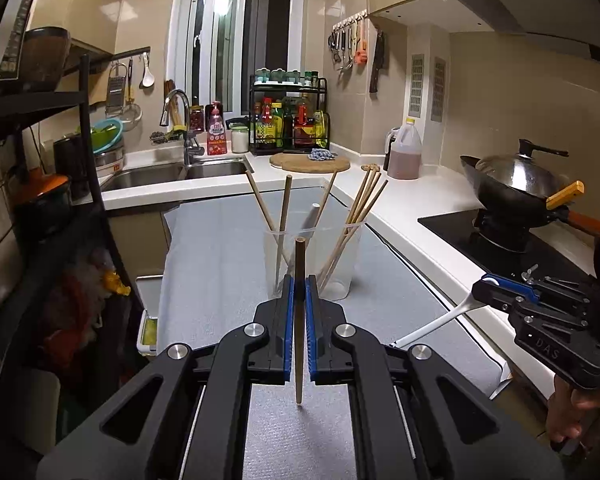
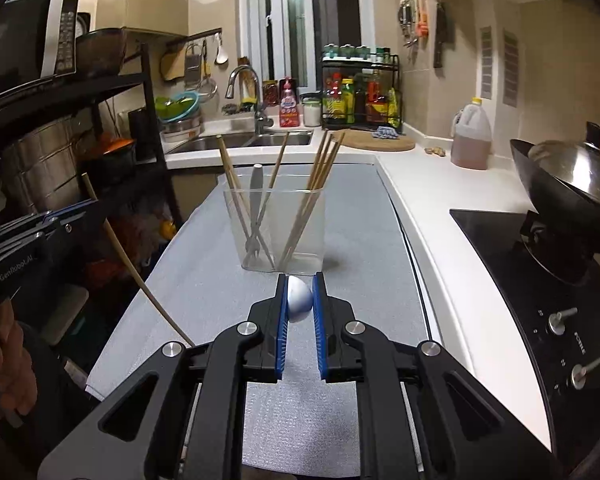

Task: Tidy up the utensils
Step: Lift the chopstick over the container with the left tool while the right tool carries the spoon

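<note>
A clear plastic holder (image 1: 312, 264) (image 2: 276, 228) stands on the grey mat and holds several wooden chopsticks (image 1: 364, 208) (image 2: 320, 168) and a grey fork (image 2: 255, 208). My left gripper (image 1: 299, 284) is shut on a single wooden chopstick (image 1: 299, 320), held upright just in front of the holder; it also shows in the right wrist view (image 2: 132, 268). My right gripper (image 2: 300, 284) is shut on a white spoon (image 2: 299, 298), its bowl between the blue pads. In the left wrist view the spoon's handle (image 1: 436, 326) slants down from the right gripper (image 1: 488, 284).
A grey mat (image 1: 228, 264) (image 2: 356, 240) covers the counter. A wok with lid (image 1: 516, 184) (image 2: 572, 184) sits on the black hob at right. Sink (image 1: 168, 172), oil jug (image 1: 404, 152), round board (image 1: 310, 162) and spice rack (image 1: 288, 120) stand behind. A black shelf (image 1: 40, 160) stands at left.
</note>
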